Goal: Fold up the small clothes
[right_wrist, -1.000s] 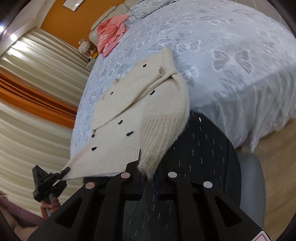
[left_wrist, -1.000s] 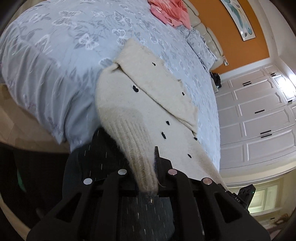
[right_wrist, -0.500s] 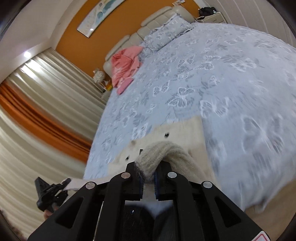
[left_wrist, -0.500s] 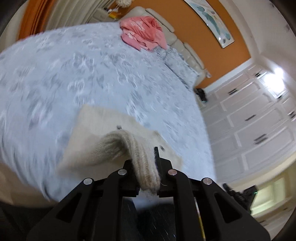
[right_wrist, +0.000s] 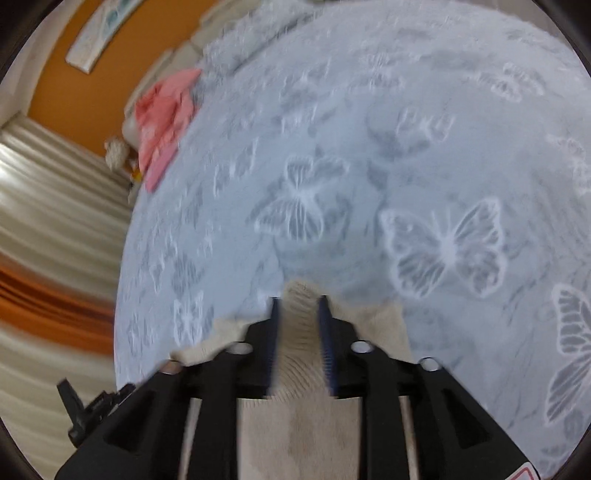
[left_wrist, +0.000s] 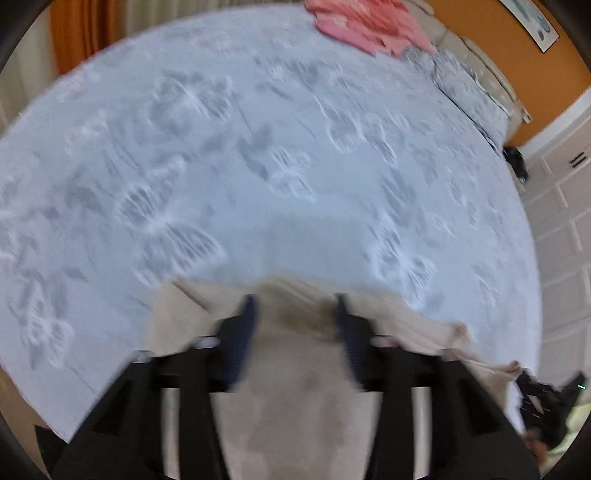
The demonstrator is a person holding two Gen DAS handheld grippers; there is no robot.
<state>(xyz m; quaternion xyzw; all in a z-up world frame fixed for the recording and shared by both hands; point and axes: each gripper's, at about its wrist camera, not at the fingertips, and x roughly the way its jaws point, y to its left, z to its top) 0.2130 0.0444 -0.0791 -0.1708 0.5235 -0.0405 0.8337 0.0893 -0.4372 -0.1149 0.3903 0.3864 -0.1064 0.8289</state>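
While both grippers [left_wrist: 295, 314] [right_wrist: 297, 314] gape over the sweater [left_wrist: 295, 387], only the right view shows ribbing.

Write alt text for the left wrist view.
The left gripper, fingers spread apart, hovers over a cream knit sweater lying on a pale blue butterfly-print bedspread. Pink clothes sit at the far end; the picture is motion-blurred.

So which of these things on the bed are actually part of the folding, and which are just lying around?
Part of the job:
- cream knitted cardigan, lying between both pairs of open fingers
- left gripper
- right gripper
- bedspread, the folding surface

Just lying about:
- pink garment at the far end of the bed
- pillow
- curtains
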